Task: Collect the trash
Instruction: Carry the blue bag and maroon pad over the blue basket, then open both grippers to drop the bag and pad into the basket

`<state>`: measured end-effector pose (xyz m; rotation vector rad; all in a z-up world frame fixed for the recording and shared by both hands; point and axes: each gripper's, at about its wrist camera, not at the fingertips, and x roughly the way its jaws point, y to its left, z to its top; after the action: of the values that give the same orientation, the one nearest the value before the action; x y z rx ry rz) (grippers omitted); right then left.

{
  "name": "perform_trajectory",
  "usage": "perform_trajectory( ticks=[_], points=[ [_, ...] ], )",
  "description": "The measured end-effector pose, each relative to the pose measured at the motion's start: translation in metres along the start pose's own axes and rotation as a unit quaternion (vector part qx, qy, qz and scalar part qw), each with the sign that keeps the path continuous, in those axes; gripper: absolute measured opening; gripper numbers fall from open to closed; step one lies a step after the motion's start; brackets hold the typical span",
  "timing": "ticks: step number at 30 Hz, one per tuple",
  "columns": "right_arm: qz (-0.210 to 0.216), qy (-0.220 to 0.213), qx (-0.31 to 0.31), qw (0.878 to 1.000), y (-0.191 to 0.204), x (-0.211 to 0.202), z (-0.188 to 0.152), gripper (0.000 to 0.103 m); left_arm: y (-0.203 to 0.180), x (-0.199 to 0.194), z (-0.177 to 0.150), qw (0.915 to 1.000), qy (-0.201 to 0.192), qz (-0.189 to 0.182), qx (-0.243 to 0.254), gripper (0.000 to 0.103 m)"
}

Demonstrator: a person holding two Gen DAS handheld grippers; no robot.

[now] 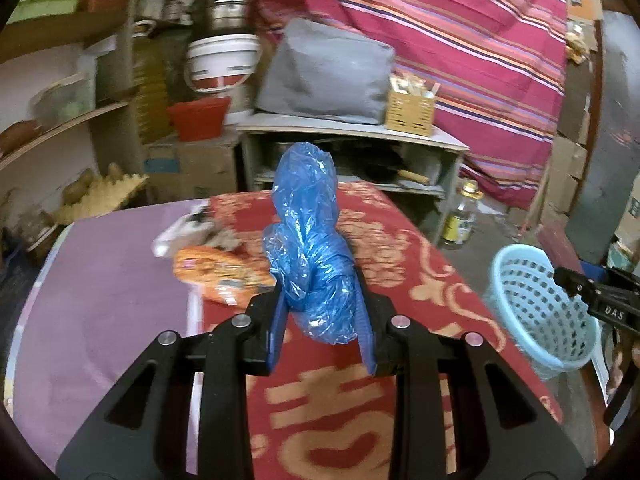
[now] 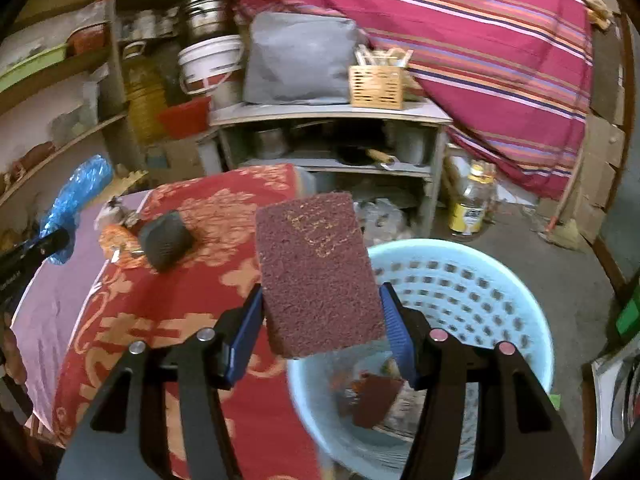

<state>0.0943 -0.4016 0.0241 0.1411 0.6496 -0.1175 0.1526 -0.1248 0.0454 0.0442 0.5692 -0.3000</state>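
Note:
My left gripper (image 1: 322,304) is shut on a crumpled blue plastic bag (image 1: 308,240) and holds it above the table with the red patterned cloth (image 1: 400,240). My right gripper (image 2: 320,312) is shut on a maroon scouring pad (image 2: 318,272) at the near-left rim of the light blue basket (image 2: 480,280). The basket also shows in the left wrist view (image 1: 540,304), off the table's right edge. It holds a maroon scrap (image 2: 372,400) and other bits. An orange wrapper (image 1: 220,272), a white packet (image 1: 180,236) and a dark crumpled lump (image 2: 164,240) lie on the table.
A grey shelf unit (image 1: 352,132) with a grey bag and a wicker box stands behind the table. A yellow-labelled bottle (image 2: 472,204) stands on the floor. Wooden shelves (image 1: 60,120) with buckets and pots line the left. A striped red cloth hangs at the back.

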Motion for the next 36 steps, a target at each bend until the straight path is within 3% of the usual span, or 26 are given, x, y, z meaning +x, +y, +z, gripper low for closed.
perform_trajectory(
  ticks=[6,19,28,34,36],
  points=[
    [-0.024,0.001,0.034,0.999,-0.047,-0.004,-0.005,0.058,-0.062,0.02,-0.001,0.9984,0.008,-0.044,0.033,0.029],
    [-0.082,0.011,0.05,0.995,-0.103,-0.008,-0.017,0.058,-0.169,0.062,-0.013,0.9872,0.034,-0.133,0.082,0.029],
    [-0.087,0.019,0.075,0.993,-0.132,-0.007,-0.025,0.057,-0.219,0.081,-0.031,0.9803,0.046,-0.154,0.115,0.031],
    [-0.087,0.02,0.074,0.993,-0.132,-0.006,-0.026,0.058,-0.218,0.082,-0.029,0.9818,0.044,-0.148,0.111,0.062],
    [-0.086,0.02,0.073,0.993,-0.131,-0.004,-0.025,0.058,-0.212,0.076,-0.026,0.9837,0.037,-0.139,0.107,0.066]
  ],
)
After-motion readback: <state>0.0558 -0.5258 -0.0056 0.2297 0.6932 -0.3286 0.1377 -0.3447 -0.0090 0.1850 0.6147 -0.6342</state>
